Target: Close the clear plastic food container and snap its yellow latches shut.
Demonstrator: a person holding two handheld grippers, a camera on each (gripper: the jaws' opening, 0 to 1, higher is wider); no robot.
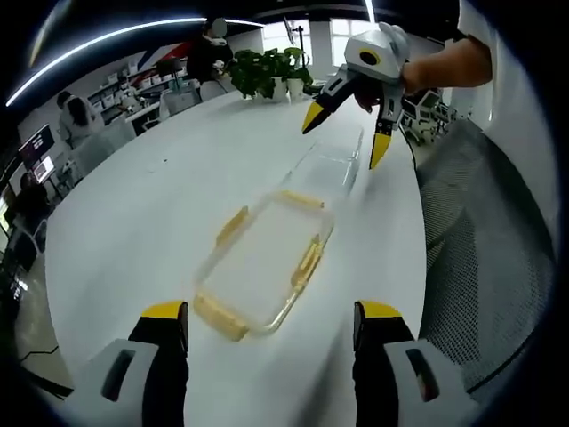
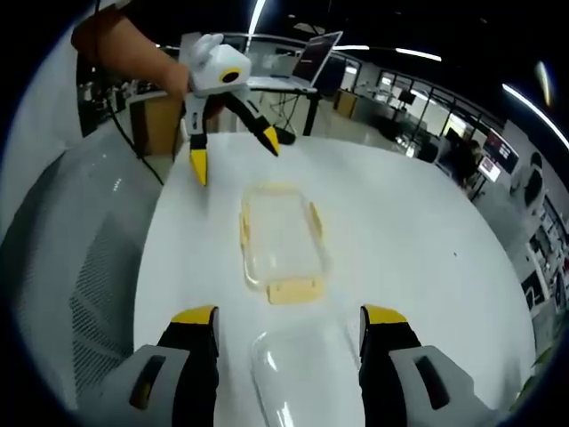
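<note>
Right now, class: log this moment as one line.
lid: flat on table | container: open, beside | left gripper: open | right gripper: open

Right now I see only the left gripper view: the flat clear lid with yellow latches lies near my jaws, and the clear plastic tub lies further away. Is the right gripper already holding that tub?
Observer: No. In the right gripper view the clear plastic tub lies on the white table, low between the open jaws of the right gripper, not gripped.
Operator: What stands behind my left gripper?
Observer: Behind the left gripper, past the table's edge, an open laptop stands on a desk.
</note>
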